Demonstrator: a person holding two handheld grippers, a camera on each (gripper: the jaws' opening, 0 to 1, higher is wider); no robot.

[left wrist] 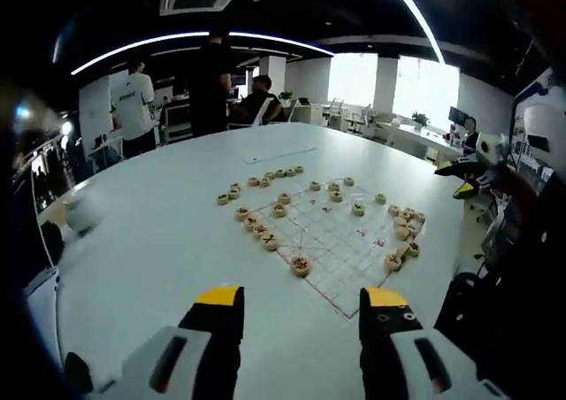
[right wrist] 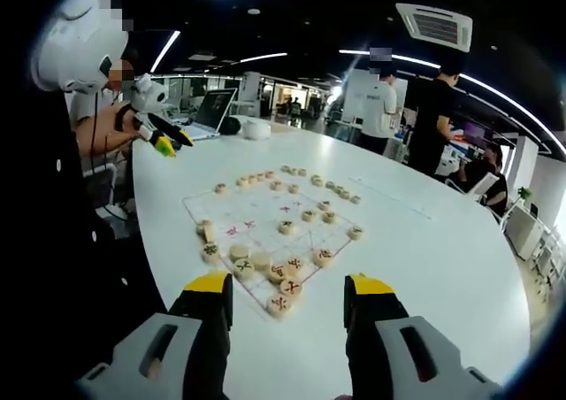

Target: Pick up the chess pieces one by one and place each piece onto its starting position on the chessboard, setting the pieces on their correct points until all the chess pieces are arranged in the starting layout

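White worktop point(left wrist: 159, 241) stretches out ahead of both grippers, and the thin chessboard point(left wrist: 340, 241) lies flat on it, straight beyond the jaws. The left gripper point(left wrist: 301, 307) has its yellow-tipped jaws wide apart with nothing between them. The right gripper point(right wrist: 285, 296) is the same, wide open and holding nothing. Round wooden chess pieces point(right wrist: 265, 263) sit on and around the board: a bunch lies close in front of the right jaws at the board's near corner, a row runs along the far edge, and a few rest on the lines in the middle. My guess is that a new pick is about to start. To do it well, choose one piece that stands apart from the others, like the one point(left wrist: 301, 265) nearest the left jaws. Come down straight over it, with a jaw on each side, then close gently so it does not slide or bump its neighbours. People stand far behind the worktop.
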